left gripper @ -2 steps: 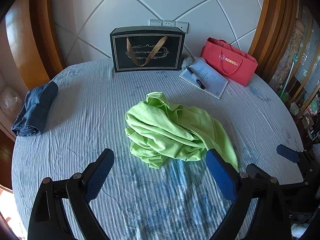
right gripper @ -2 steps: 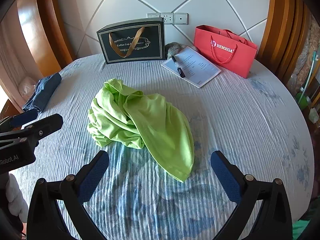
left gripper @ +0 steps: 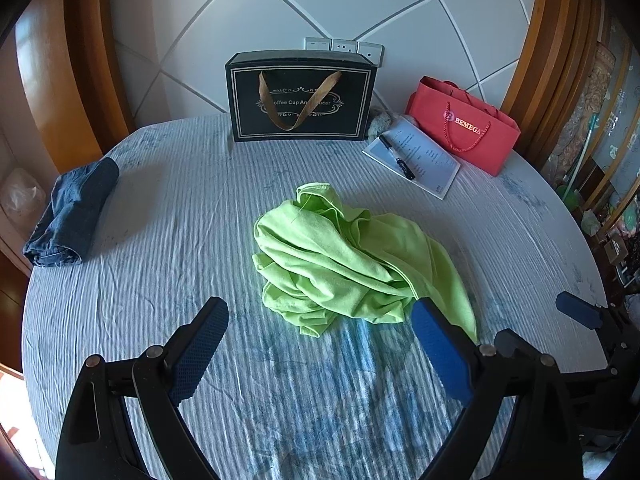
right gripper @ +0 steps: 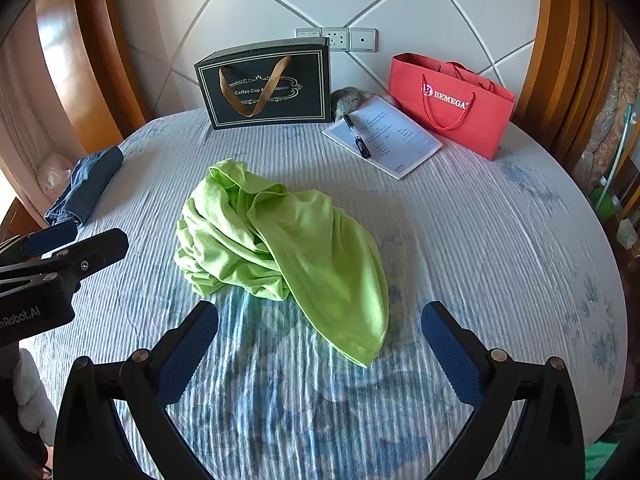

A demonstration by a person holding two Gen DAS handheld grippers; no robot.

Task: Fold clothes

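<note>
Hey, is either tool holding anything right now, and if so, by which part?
Nothing is held. The left tool and the right tool are both open above the table, and the crumpled green shirt lies loose between them, untouched.

two garments (left gripper: pixel 352 264), two bags (left gripper: pixel 300 98), one pen (left gripper: pixel 397 157)

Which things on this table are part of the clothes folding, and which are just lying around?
Part of the job:
- crumpled green shirt, mid-table, not yet folded
- rolled dark blue garment, at the table's left edge
- left tongs and right tongs, both open and empty

Just lying about:
- black gift bag
- red gift bag
- printed sheet with a pen on it
</note>
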